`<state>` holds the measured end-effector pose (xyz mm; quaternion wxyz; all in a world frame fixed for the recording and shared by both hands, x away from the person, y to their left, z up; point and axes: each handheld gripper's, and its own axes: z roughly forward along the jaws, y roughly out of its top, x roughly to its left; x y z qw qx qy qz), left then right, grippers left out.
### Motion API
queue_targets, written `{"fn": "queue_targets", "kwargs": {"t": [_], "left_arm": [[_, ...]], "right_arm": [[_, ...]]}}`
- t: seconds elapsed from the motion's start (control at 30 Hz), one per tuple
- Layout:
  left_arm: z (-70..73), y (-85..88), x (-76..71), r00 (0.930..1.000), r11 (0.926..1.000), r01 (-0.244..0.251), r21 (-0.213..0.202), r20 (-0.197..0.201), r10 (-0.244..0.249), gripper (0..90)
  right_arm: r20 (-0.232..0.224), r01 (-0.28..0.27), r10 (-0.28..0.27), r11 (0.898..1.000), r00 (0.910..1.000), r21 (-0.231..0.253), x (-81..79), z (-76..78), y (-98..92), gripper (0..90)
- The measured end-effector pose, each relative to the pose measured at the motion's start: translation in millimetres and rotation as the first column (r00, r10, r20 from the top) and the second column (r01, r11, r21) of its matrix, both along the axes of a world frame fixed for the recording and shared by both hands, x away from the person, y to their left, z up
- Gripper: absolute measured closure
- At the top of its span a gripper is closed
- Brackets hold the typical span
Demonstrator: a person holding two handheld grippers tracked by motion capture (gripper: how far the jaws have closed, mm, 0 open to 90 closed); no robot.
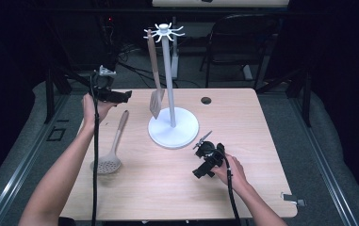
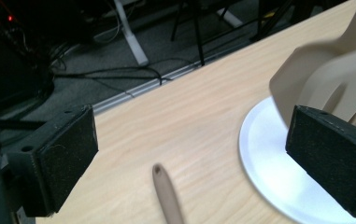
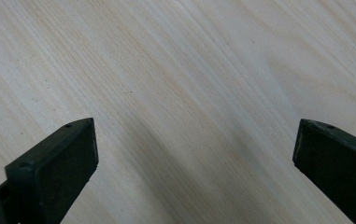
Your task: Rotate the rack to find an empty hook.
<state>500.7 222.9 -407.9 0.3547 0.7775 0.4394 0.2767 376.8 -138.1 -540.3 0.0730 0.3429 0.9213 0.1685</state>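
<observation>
Scanning the counter (image 1: 262,141), we find both grippers wide open, empty: left gripper (image 1: 126,95) near the far-left edge beside the hung spatula (image 1: 154,80), right gripper (image 1: 200,173) over bare wood.

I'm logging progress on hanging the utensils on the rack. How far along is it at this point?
Done: the slotted turner hangs from a hook of the white rack. In hand: nothing; the left gripper is open above the far left of the table, near the skimmer's handle, and the right gripper rests open over bare wood. Left: the skimmer spoon lies flat on the table, not yet picked up or hung.
</observation>
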Motion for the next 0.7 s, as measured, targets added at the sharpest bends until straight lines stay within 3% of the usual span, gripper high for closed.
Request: {"fn": "queue_targets", "kwargs": {"t": [0.13,0.43,0.57,0.7], "left_arm": [[-19.1,7.0,-4.1,0.9987,0.9999,-0.014,0.006,-0.049,0.014,1.0],[-60.1,16.5,-10.6,0.9883,0.9993,-0.029,0.022,-0.149,0.032,0.7],[-72.5,21.4,-12.6,0.9848,0.999,-0.043,0.014,-0.168,0.045,0.5],[-84.0,25.2,-13.6,0.9798,0.9984,-0.037,0.042,-0.195,0.044,0.0]], "right_arm": [[0.0,-0.002,0.002,1.0,1.0,0.002,-0.5,-0.2,0.8,0.0],[0.005,0.001,-0.001,1.0,1.0,0.008,-1.2,-2.0,2.0,0.0],[0.005,0.001,-0.001,1.0,1.0,0.003,-1.1,-1.5,1.1,0.0],[0.006,0.002,-0.002,1.0,1.0,0.0,-0.9,-1.3,1.1,0.0]]}}
